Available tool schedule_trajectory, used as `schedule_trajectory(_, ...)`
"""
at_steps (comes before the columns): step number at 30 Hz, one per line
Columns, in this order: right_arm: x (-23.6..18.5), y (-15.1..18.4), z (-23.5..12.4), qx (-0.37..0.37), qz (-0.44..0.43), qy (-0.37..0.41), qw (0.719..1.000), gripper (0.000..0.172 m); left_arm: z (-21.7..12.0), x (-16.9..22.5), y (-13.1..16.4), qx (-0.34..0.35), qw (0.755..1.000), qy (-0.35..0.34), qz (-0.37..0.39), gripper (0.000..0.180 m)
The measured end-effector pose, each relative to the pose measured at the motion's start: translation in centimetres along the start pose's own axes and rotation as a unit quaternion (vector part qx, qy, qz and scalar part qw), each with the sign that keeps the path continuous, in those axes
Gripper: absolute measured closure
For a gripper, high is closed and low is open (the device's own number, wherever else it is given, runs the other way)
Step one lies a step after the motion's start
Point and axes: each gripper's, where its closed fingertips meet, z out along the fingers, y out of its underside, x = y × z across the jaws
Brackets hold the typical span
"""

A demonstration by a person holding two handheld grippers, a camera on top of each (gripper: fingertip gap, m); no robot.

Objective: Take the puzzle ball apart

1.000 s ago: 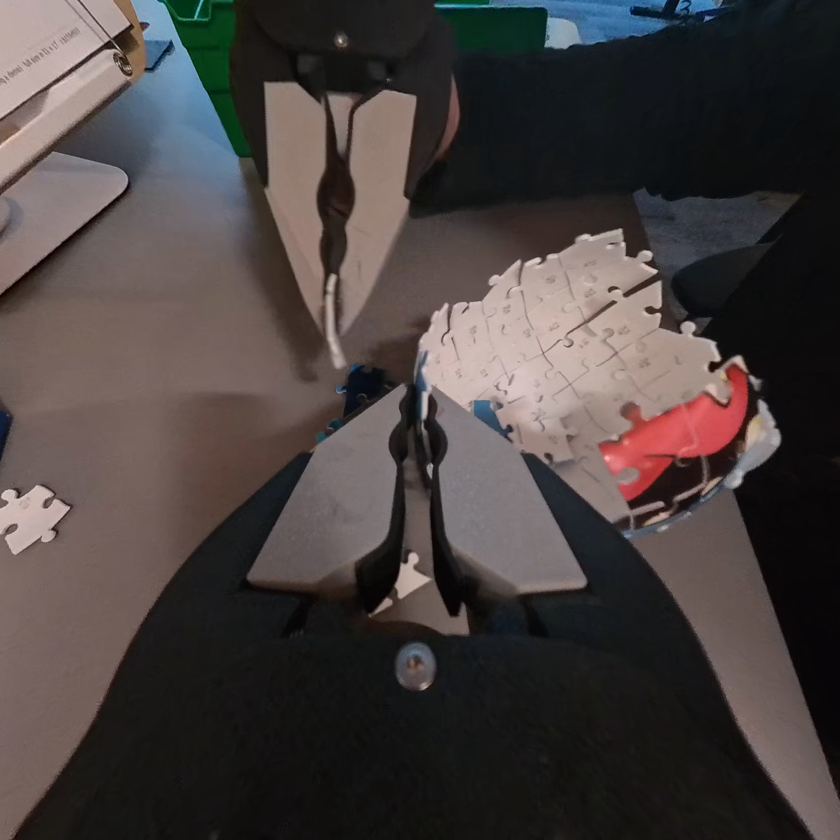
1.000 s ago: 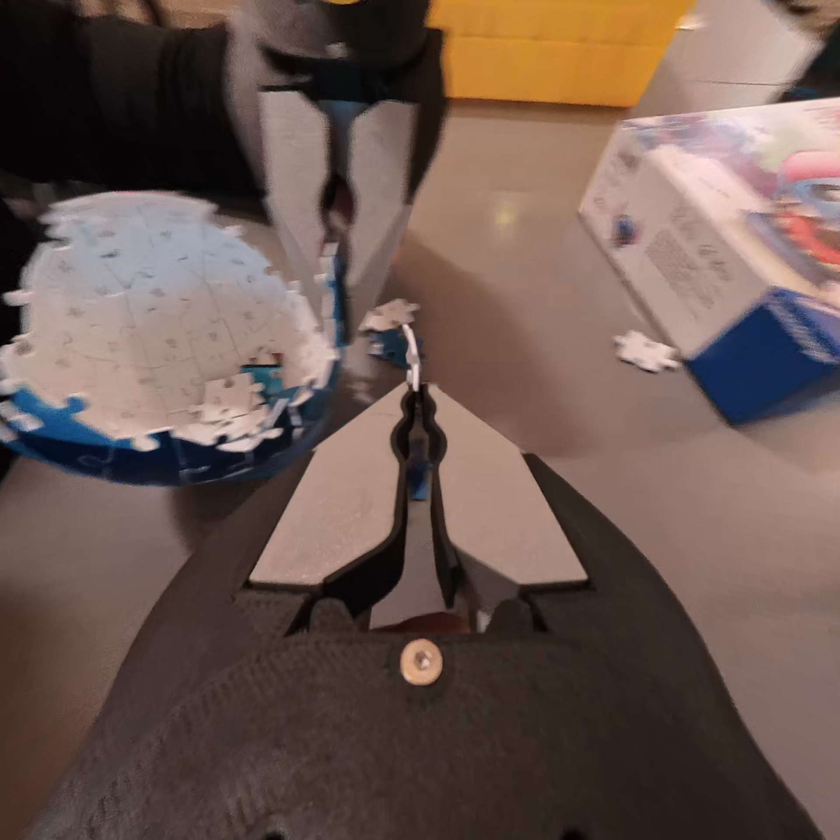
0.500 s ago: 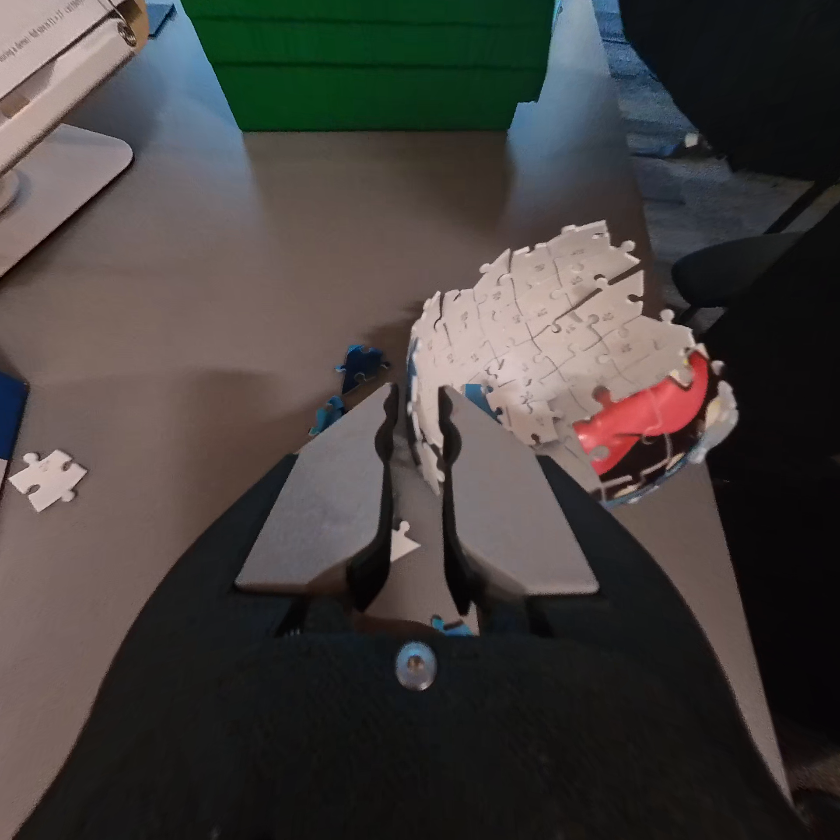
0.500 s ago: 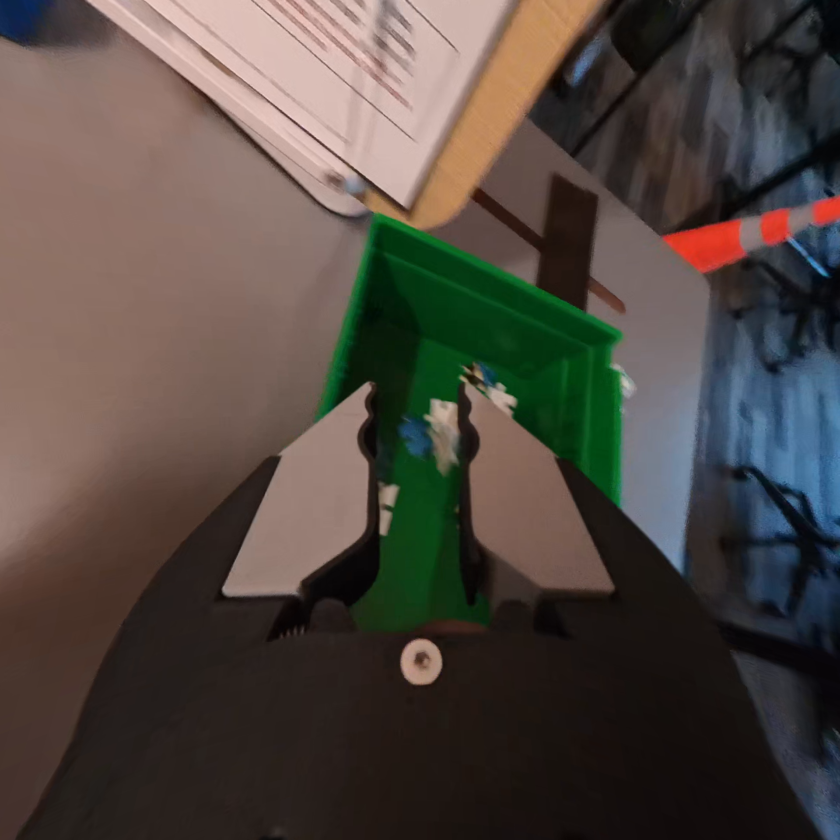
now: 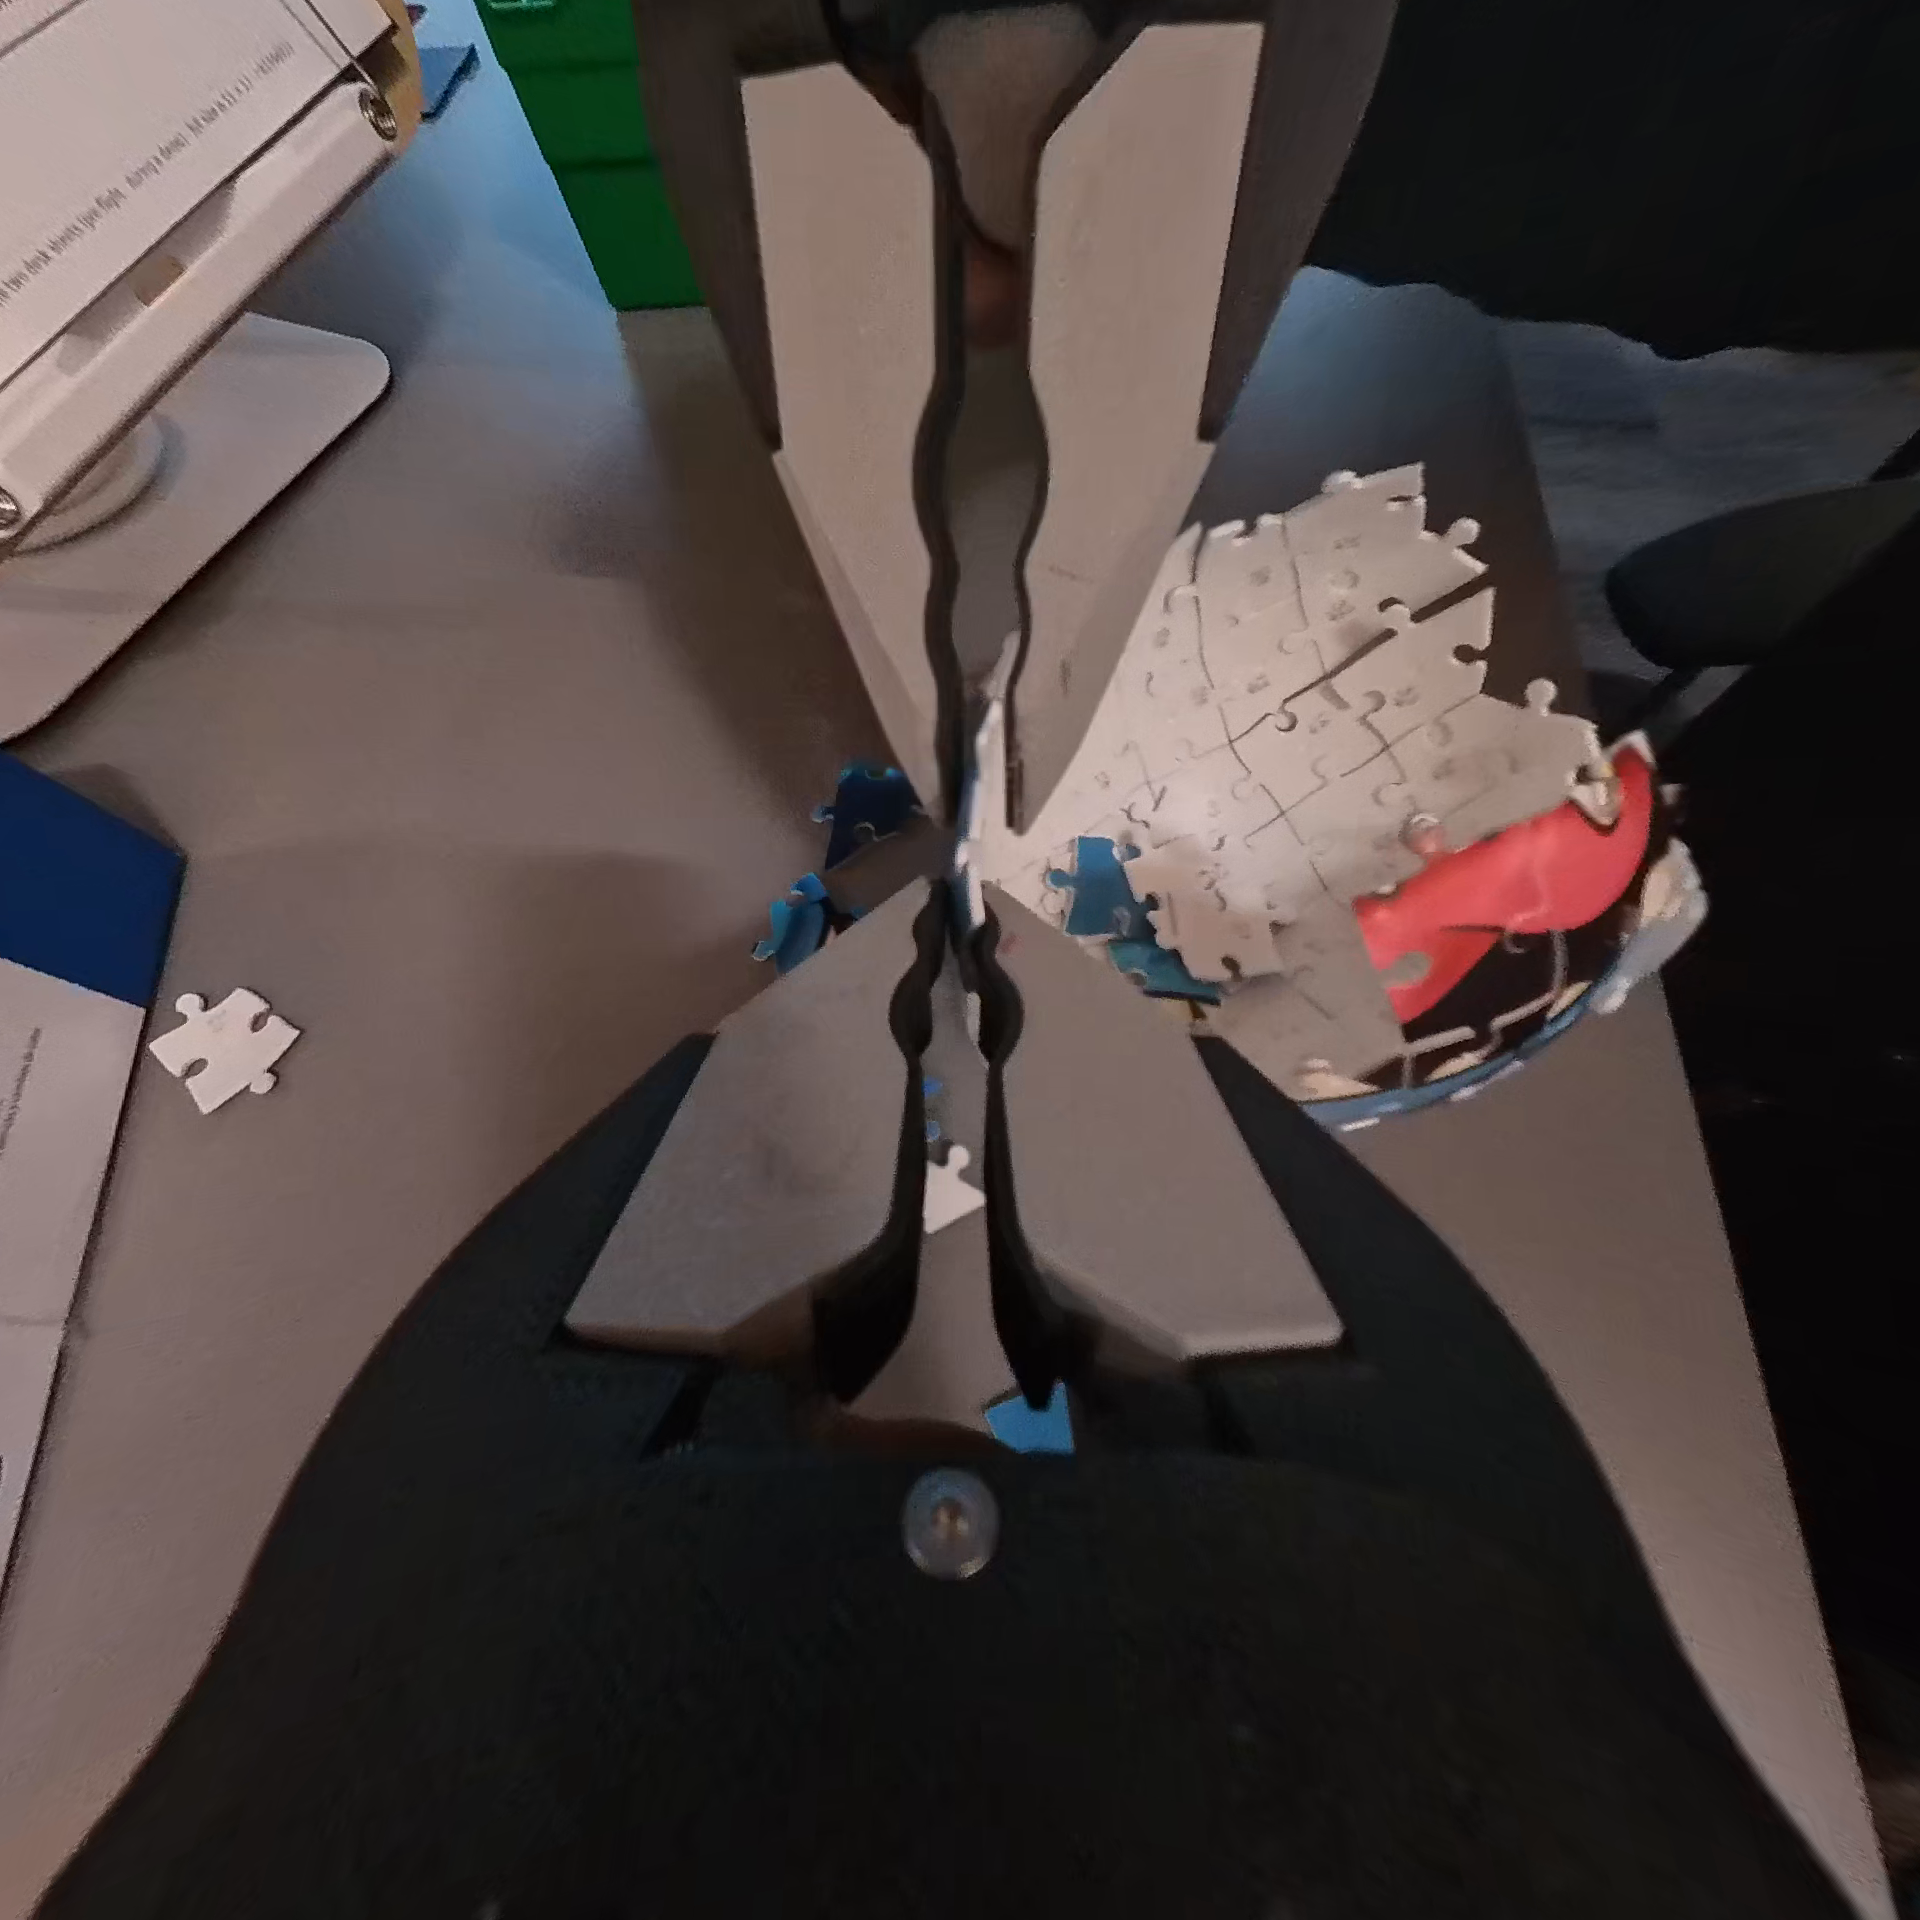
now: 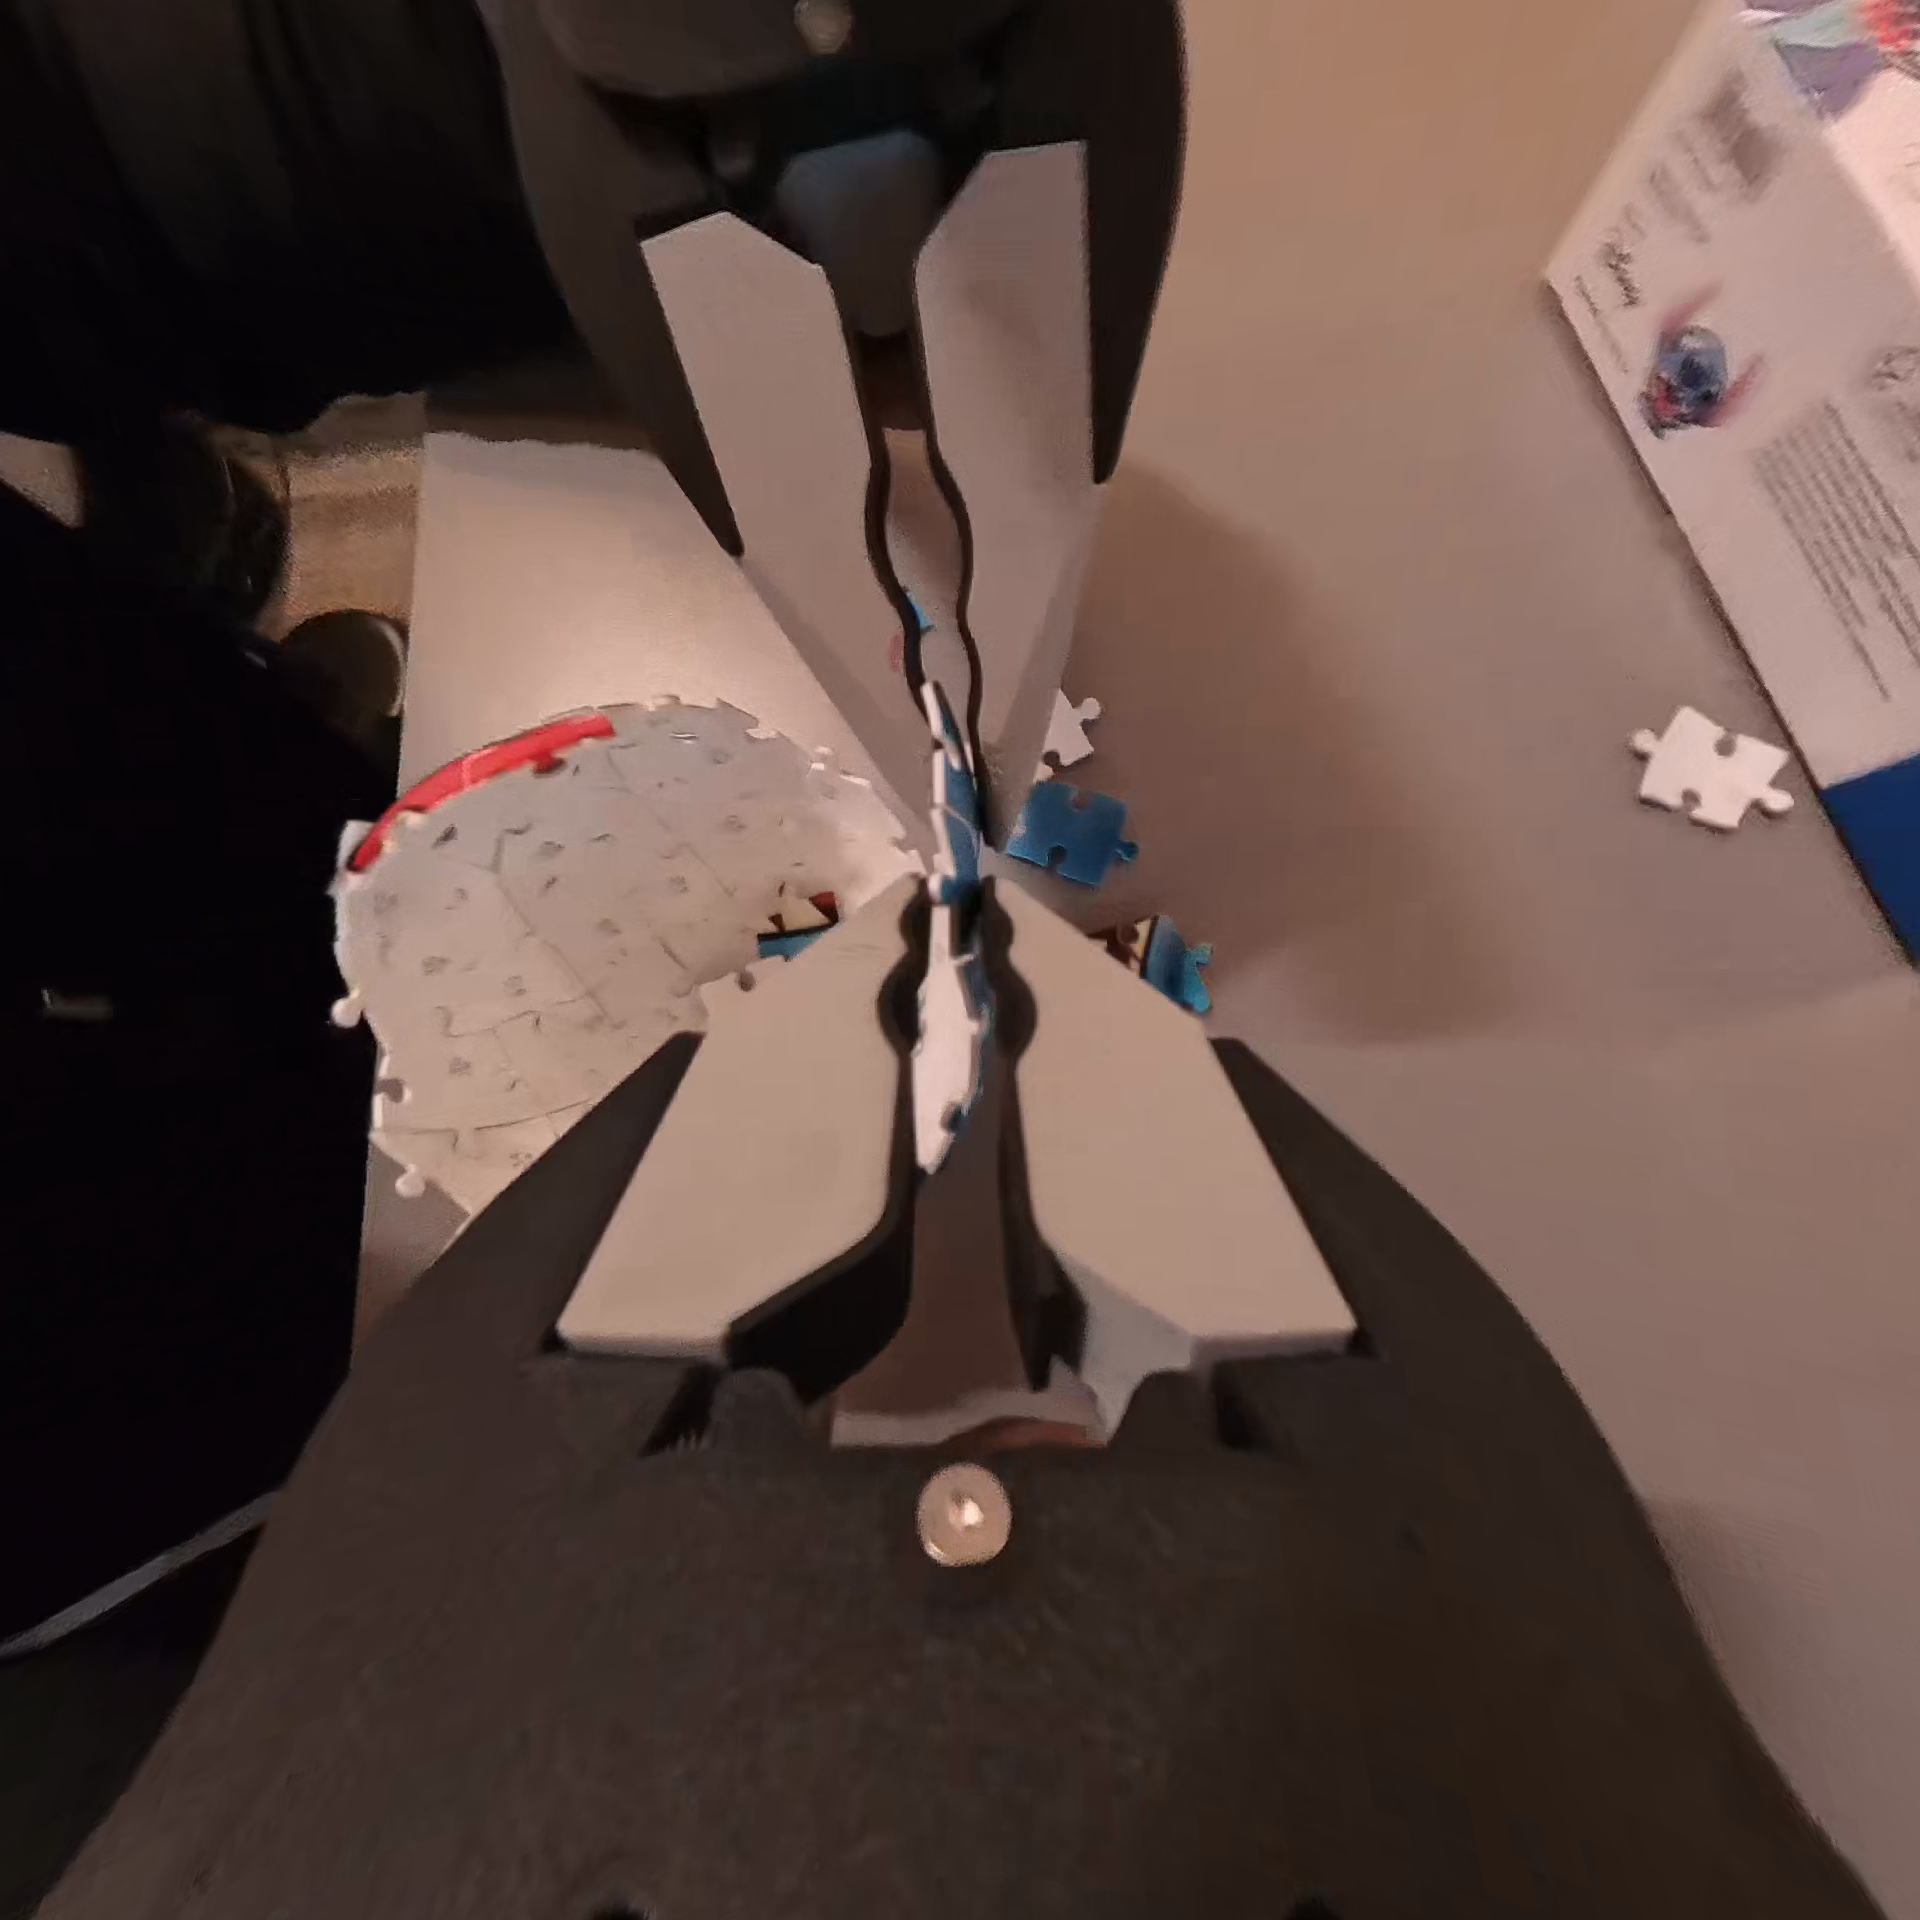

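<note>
A half-built round puzzle shell (image 5: 1299,727), white inside and blue, red and black outside, rests on the grey table (image 5: 468,675). My left gripper (image 5: 961,899) is shut on the near part of the shell's left rim. My right gripper (image 5: 977,810) reaches in from the far side and pinches the same rim just beyond it, tip to tip. In the right wrist view the shell (image 6: 571,914) lies to the left. The right gripper (image 6: 951,899) is shut on the white and blue rim edge, with the left gripper (image 6: 951,769) opposite.
Loose blue pieces (image 5: 868,805) (image 6: 1075,831) and white pieces (image 5: 223,1049) (image 6: 1709,779) lie around the shell. The puzzle box (image 6: 1787,416) stands at the right. A green bin (image 5: 613,156) and a monitor stand (image 5: 208,416) are at the back. The table edge runs right of the shell.
The right gripper left with a piece, opened over the green bin, and came back to shut on the rim. The left jaws opened around the rim and shut on it again.
</note>
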Motion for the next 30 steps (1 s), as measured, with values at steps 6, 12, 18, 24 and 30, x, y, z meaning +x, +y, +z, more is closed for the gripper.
schedule_trajectory(6, -0.6, -1.4, -0.6, 0.033, -0.096, 0.056, 0.993, 0.172, -1.7, 1.0, -1.4, 0.079, 0.975, 0.139, -0.157, 0.179)
schedule_trajectory(12, 0.4, -0.7, -0.6, 0.029, -0.036, 0.055, 0.997, 0.172, -1.3, 0.0, -1.5, 0.068, 0.991, 0.065, -0.100, 0.180)
schedule_trajectory(18, 1.1, -0.5, -1.0, 0.034, -0.064, 0.089, 0.993, 0.172, -1.0, -0.9, -1.8, 0.049, 0.994, 0.001, -0.102, 0.180)
schedule_trajectory(24, 1.0, 0.2, -0.4, 0.024, 0.043, 0.015, 0.999, 0.172, -0.8, -0.9, -0.7, 0.001, 0.994, -0.077, 0.077, 0.180)
schedule_trajectory(30, 1.7, 0.4, -2.5, 0.070, 0.053, 0.021, 0.996, 0.172, -4.8, -0.2, -3.6, 0.124, 0.990, -0.039, 0.051, 0.180)
